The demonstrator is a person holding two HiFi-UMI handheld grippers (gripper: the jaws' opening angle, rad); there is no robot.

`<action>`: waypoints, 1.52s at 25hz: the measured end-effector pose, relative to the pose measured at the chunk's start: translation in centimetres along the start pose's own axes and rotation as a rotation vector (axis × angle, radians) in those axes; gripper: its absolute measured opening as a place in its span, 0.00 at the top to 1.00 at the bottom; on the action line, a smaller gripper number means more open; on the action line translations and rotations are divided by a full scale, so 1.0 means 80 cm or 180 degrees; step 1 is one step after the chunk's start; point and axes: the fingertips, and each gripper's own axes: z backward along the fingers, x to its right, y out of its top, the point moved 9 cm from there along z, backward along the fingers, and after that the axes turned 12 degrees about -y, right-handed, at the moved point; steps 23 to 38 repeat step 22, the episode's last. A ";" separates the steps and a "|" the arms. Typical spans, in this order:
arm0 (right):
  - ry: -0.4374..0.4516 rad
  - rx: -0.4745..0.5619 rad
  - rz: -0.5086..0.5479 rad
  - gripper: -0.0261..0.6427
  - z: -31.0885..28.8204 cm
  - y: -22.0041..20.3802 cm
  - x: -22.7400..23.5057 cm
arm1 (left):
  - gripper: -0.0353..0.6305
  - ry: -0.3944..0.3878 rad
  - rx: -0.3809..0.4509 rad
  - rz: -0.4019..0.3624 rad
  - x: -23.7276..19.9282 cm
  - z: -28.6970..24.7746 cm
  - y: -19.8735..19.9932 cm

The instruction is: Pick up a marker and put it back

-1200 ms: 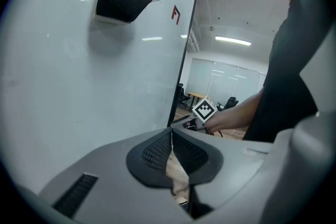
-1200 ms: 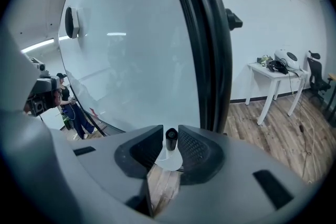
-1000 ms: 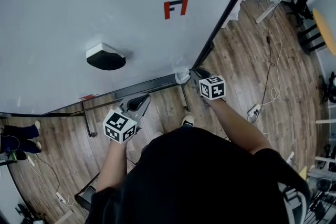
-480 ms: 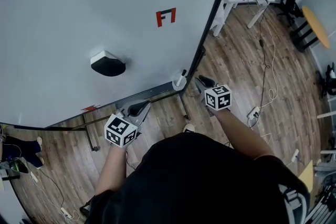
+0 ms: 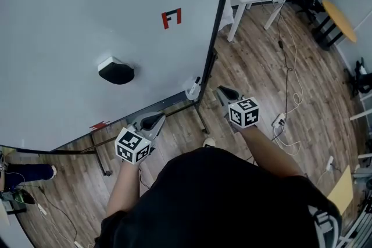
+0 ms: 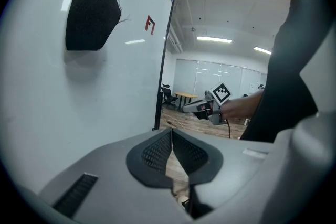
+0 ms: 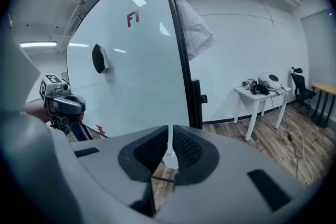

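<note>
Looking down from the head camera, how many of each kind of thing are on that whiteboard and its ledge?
Eraser: 1
Red marks: 2, the second small and low down
Marker: 1
White holder: 1
Total: 5

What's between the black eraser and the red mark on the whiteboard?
Nothing but bare whiteboard lies between the eraser and the red mark. The head view shows that stretch plainly.
</note>
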 end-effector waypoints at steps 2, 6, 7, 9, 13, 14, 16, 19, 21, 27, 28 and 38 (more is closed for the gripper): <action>-0.0025 0.0028 -0.0007 0.93 0.011 0.000 -0.002 | 0.93 -0.0021 0.0001 -0.0017 0.002 0.002 0.000; -0.0062 0.0058 -0.0041 0.94 0.030 -0.003 -0.006 | 0.93 -0.0055 0.0002 -0.0040 0.008 0.005 0.001; -0.0070 0.0065 -0.0037 0.94 0.035 -0.004 -0.008 | 0.93 -0.0063 0.0002 -0.0043 0.011 0.007 0.000; -0.0088 0.0089 -0.0008 0.94 0.044 -0.006 -0.013 | 0.93 -0.0079 0.0001 -0.0051 0.015 0.010 -0.001; -0.0111 0.0145 -0.0010 0.95 0.056 -0.005 -0.020 | 0.93 -0.0102 -0.0014 -0.0079 0.020 0.016 -0.002; -0.0117 0.0160 -0.0017 0.95 0.059 -0.005 -0.021 | 0.93 -0.0103 -0.0015 -0.0083 0.021 0.018 -0.003; -0.0122 0.0181 -0.0030 0.96 0.065 -0.005 -0.025 | 0.93 -0.0104 -0.0013 -0.0090 0.024 0.021 -0.003; -0.0124 0.0186 -0.0040 0.96 0.072 -0.009 -0.029 | 0.93 -0.0106 -0.0005 -0.0110 0.030 0.026 -0.004; -0.0124 0.0181 -0.0048 0.96 0.076 -0.013 -0.032 | 0.93 -0.0112 -0.0002 -0.0119 0.034 0.029 -0.005; -0.0124 0.0177 -0.0052 0.96 0.078 -0.014 -0.034 | 0.93 -0.0116 -0.0001 -0.0121 0.036 0.030 -0.006; -0.0124 0.0177 -0.0052 0.96 0.078 -0.014 -0.034 | 0.93 -0.0116 -0.0001 -0.0121 0.036 0.030 -0.006; -0.0124 0.0177 -0.0052 0.96 0.078 -0.014 -0.034 | 0.93 -0.0116 -0.0001 -0.0121 0.036 0.030 -0.006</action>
